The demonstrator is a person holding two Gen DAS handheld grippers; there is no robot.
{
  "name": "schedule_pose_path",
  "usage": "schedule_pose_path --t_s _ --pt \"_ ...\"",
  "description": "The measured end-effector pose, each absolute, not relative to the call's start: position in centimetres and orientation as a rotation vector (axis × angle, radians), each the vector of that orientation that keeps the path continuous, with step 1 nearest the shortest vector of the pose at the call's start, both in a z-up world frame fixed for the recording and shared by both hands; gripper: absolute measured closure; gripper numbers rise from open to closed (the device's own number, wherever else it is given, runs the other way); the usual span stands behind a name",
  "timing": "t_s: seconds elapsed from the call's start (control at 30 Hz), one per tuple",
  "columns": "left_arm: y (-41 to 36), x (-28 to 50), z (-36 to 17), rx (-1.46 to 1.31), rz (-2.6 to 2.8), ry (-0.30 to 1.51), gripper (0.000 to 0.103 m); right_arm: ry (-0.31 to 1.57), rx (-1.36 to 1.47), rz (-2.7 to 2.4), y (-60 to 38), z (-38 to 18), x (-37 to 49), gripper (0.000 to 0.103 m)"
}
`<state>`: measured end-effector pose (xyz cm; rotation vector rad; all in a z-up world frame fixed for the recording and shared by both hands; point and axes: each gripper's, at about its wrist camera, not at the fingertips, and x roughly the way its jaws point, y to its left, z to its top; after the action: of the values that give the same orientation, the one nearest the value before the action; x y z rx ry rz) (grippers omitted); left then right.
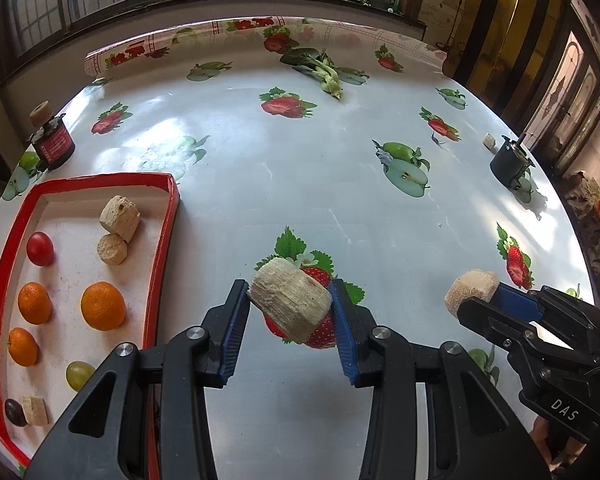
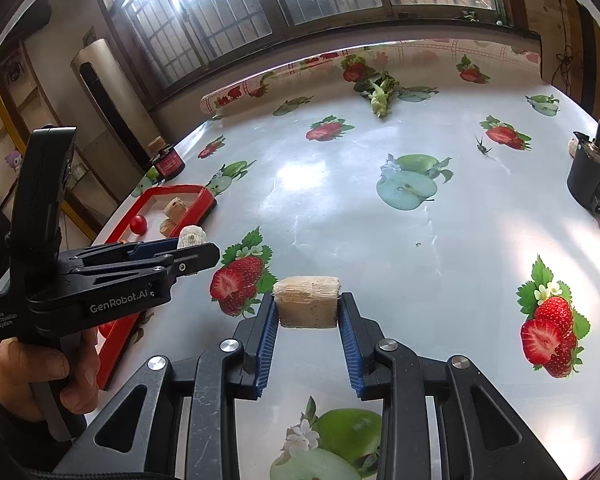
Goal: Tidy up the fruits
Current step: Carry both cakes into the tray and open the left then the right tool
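My left gripper (image 1: 290, 286) is shut on a beige fibrous chunk (image 1: 290, 308), which hangs tilted above the tablecloth near the front. Left of it lies a red-rimmed tray (image 1: 168, 220) holding three oranges (image 1: 103, 306), a red tomato (image 1: 40, 249), a green grape (image 1: 80, 376), a dark grape (image 1: 15, 413) and some beige chunks (image 1: 120, 212). My right gripper (image 2: 308, 300) is shut on a second beige chunk (image 2: 308, 306), also off the table. In the left wrist view the right gripper (image 1: 480, 298) is at the lower right. In the right wrist view the left gripper (image 2: 192, 246) is beside the tray (image 2: 206, 200).
A bok choy (image 1: 320, 70) lies at the far side. A black cylinder (image 1: 510, 166) with a small chunk (image 1: 489, 142) stands at the right edge, a black-and-red one (image 1: 52, 146) at the left. The rolled cloth (image 1: 260, 32) lines the far edge. A hand (image 2: 40, 376) holds the left gripper.
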<state>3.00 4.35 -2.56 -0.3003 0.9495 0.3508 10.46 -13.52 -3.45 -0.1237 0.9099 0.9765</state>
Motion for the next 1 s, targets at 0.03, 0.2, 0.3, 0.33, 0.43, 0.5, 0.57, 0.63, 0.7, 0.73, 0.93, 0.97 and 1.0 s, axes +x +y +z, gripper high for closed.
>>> schedule_pose_path --t_s 0.03,0.2,0.3,0.33,0.43,0.5,0.57,0.63,0.7,0.73,0.93,0.97,1.0 --pt "4.3 2.6 -2.4 -0.303 0.355 0.945 0.065 0.907 -0.124 0.980 -13.5 -3.3 10.2 0.072" --pt "4.1 0.5 -1.8 -0.311 0.372 0.925 0.065 0.886 -0.133 1.000 -13.4 -2.5 8.8 0.072" --pt "3.9 -0.8 -1.5 -0.316 0.383 0.914 0.065 0.873 -0.142 1.015 -13.2 -2.0 7.9 0.072" --pt "3.9 -1.2 -1.4 -0.317 0.387 0.909 0.065 0.869 -0.144 1.019 -13.2 -1.9 7.6 0.072" --pt "3.7 -2.5 -1.2 -0.325 0.396 0.899 0.065 0.856 -0.150 1.034 -13.0 -1.6 6.7 0.072" --pt "3.7 -3.3 -1.1 -0.328 0.405 0.893 0.065 0.850 -0.155 1.044 -12.9 -1.4 6.1 0.072" --pt "3.7 -4.1 -1.0 -0.332 0.413 0.887 0.065 0.844 -0.161 1.054 -12.8 -1.3 5.4 0.072" --pt "3.7 -5.0 -1.0 -0.339 0.421 0.881 0.065 0.839 -0.165 1.062 -12.7 -1.1 4.8 0.072" --pt "3.8 -5.7 -0.9 -0.344 0.431 0.876 0.065 0.835 -0.169 1.072 -12.5 -1.0 4.3 0.072" --pt "3.8 -6.2 -0.9 -0.346 0.436 0.873 0.065 0.832 -0.173 1.076 -12.4 -1.0 4.0 0.072" --pt "4.3 -8.2 -1.0 -0.366 0.462 0.861 0.065 0.824 -0.191 1.103 -11.8 -0.8 2.7 0.072" --pt "4.4 -8.5 -1.0 -0.369 0.467 0.860 0.065 0.823 -0.194 1.107 -11.6 -0.7 2.5 0.072" --pt "4.5 -8.8 -1.1 -0.372 0.471 0.859 0.065 0.822 -0.197 1.111 -11.5 -0.7 2.3 0.072"
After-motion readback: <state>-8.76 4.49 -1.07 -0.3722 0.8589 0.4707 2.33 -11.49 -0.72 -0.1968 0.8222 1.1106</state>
